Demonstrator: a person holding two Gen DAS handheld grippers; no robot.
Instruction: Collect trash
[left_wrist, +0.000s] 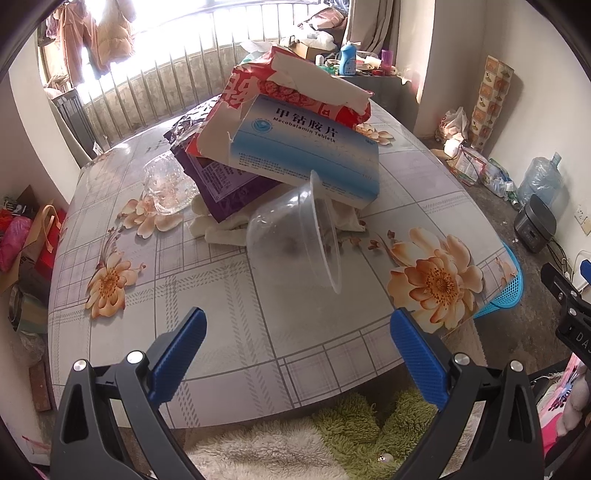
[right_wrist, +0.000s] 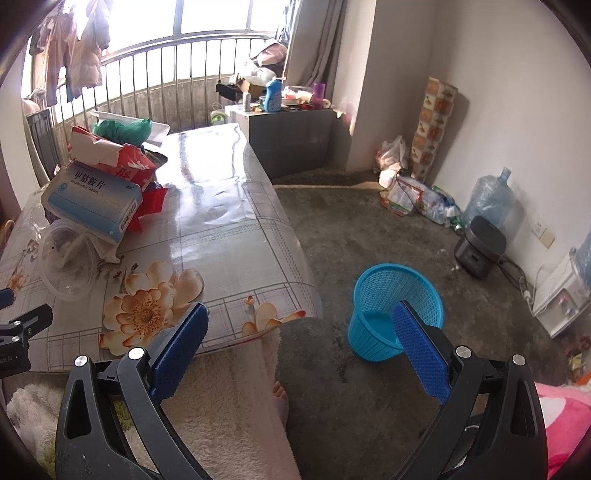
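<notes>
A heap of trash lies on the flowered table (left_wrist: 229, 325): a clear plastic bowl (left_wrist: 295, 240) tipped on its side, a blue and white tablet box (left_wrist: 306, 155), a torn red and white carton (left_wrist: 291, 85), a purple packet (left_wrist: 225, 184) and a crumpled clear wrapper (left_wrist: 168, 184). My left gripper (left_wrist: 299, 328) is open, its fingers short of the bowl, nothing between them. In the right wrist view my right gripper (right_wrist: 301, 323) is open and empty over the table's corner, with the blue mesh bin (right_wrist: 395, 310) on the floor by its right finger. The same box (right_wrist: 92, 199) and bowl (right_wrist: 68, 262) show at left.
A person's fleece-covered legs and a bare foot (right_wrist: 280, 397) are below the grippers. A dark cabinet (right_wrist: 291, 136) with bottles stands beyond the table. Along the right wall sit bags (right_wrist: 413, 195), a water jug (right_wrist: 487, 199), a rice cooker (right_wrist: 480, 247) and a white appliance (right_wrist: 561, 295).
</notes>
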